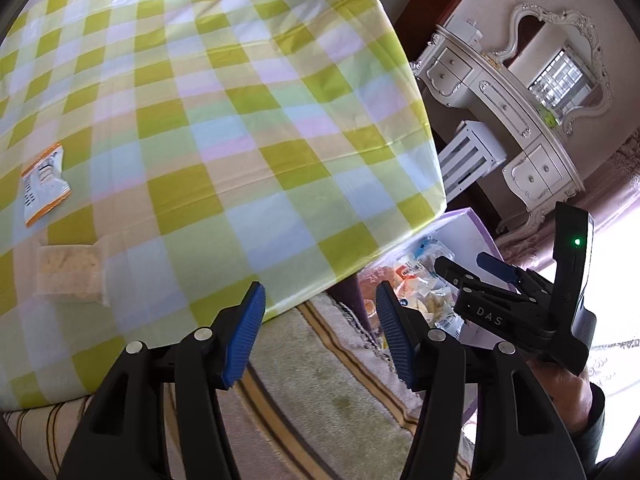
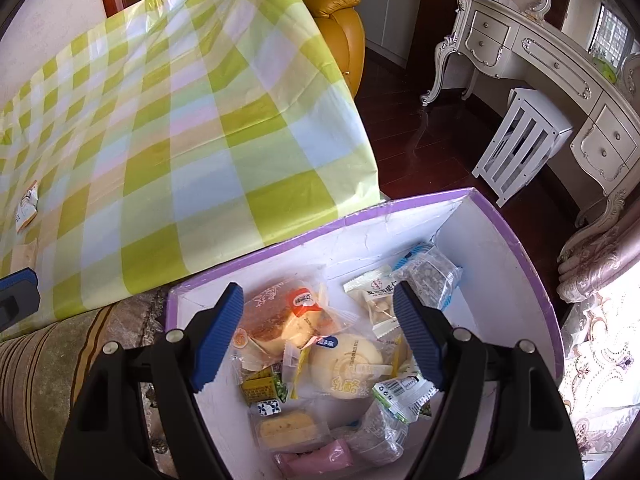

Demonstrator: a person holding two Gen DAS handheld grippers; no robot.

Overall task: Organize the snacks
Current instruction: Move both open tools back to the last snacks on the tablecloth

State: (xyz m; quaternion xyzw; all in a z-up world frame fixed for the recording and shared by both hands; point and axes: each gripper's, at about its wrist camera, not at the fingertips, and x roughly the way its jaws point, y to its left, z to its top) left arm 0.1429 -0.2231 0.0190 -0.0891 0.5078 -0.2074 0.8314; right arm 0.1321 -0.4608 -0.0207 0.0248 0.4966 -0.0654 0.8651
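Note:
My right gripper [image 2: 318, 292] hangs open above a white box with a purple rim [image 2: 400, 204]; nothing is between its jaws. The box holds several wrapped snacks: a bread slice [image 2: 276, 320], a round cake [image 2: 346, 360], a nut packet [image 2: 374, 296] and a pink packet [image 2: 316, 458]. My left gripper [image 1: 320, 296] is open and empty over the near edge of the checked table [image 1: 240, 100]. On the table lie an orange-and-white packet [image 1: 44, 184] and a clear-wrapped pale biscuit [image 1: 70, 274], both to the left of it. The right gripper [image 1: 464, 260] shows over the box [image 1: 472, 232].
The box stands lower than the table, at its right corner, on a striped cloth [image 2: 40, 360]. An ornate white dressing table [image 2: 560, 64] and a white slatted stool [image 2: 520, 140] stand on the dark floor beyond. A yellow leather armchair [image 2: 336, 12] is behind the table.

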